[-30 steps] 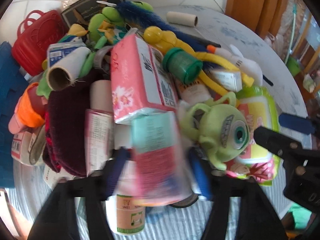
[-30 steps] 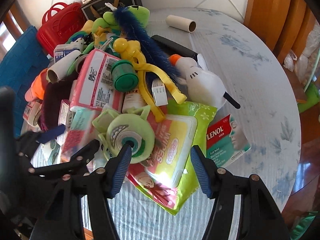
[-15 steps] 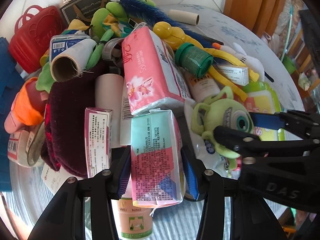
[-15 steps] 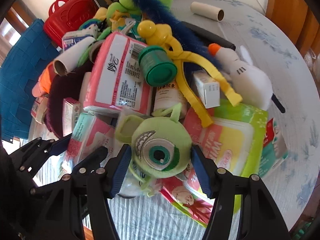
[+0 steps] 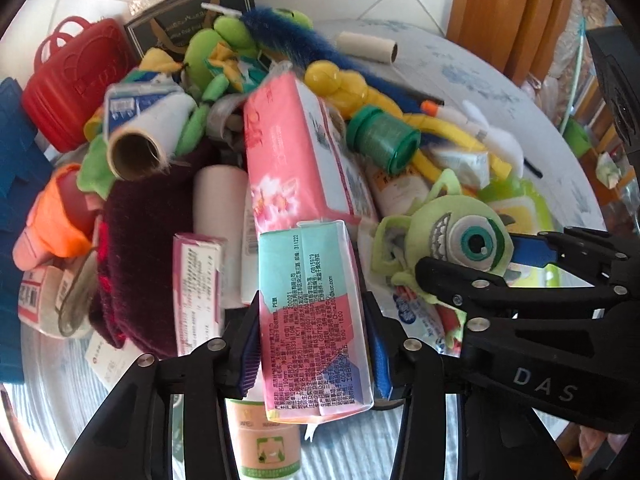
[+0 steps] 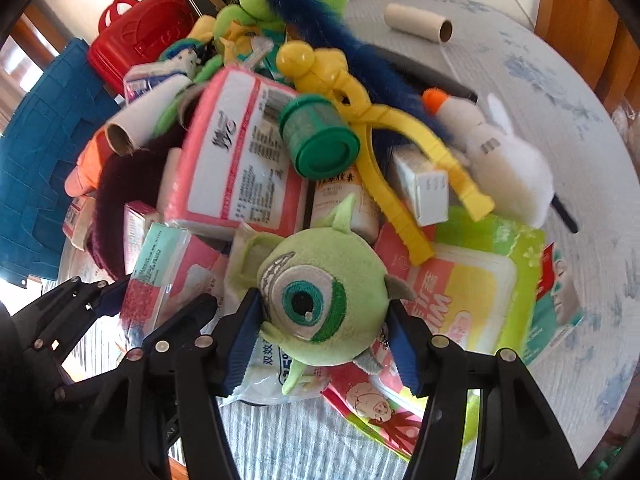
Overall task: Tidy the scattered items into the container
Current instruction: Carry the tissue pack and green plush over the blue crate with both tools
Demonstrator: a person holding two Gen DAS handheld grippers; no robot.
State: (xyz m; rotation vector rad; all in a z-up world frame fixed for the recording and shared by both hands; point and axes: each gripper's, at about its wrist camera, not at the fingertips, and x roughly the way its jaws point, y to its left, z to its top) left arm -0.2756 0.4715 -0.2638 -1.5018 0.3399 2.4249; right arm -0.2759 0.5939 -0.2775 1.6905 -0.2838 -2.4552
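Observation:
A heap of small items lies on a round table. My left gripper (image 5: 312, 344) has a teal-and-pink tissue pack (image 5: 312, 288) between its blue pads, which touch both of the pack's sides while the jaws are closing. My right gripper (image 6: 324, 336) is shut on a green one-eyed plush (image 6: 320, 300), one pad on each side of it. In the left wrist view the right gripper (image 5: 488, 256) and the plush (image 5: 460, 236) sit just right of the pack. A red basket with handles (image 5: 76, 92) stands at the back left, with a blue felt piece (image 5: 16, 184) beside it.
Crowded around the two held things are a large pink tissue pack (image 5: 288, 160), a green jar (image 5: 380, 144), a yellow figure (image 6: 360, 92), a white plush (image 6: 508, 168), a wipes pack (image 6: 460, 300) and a maroon knit (image 5: 140, 248). A cardboard tube (image 5: 368, 46) lies behind on the pale tablecloth (image 6: 560, 120).
My right gripper slid left and down from the wipes pack until the plush sat between its fingers. The left pads drew in onto the tissue pack.

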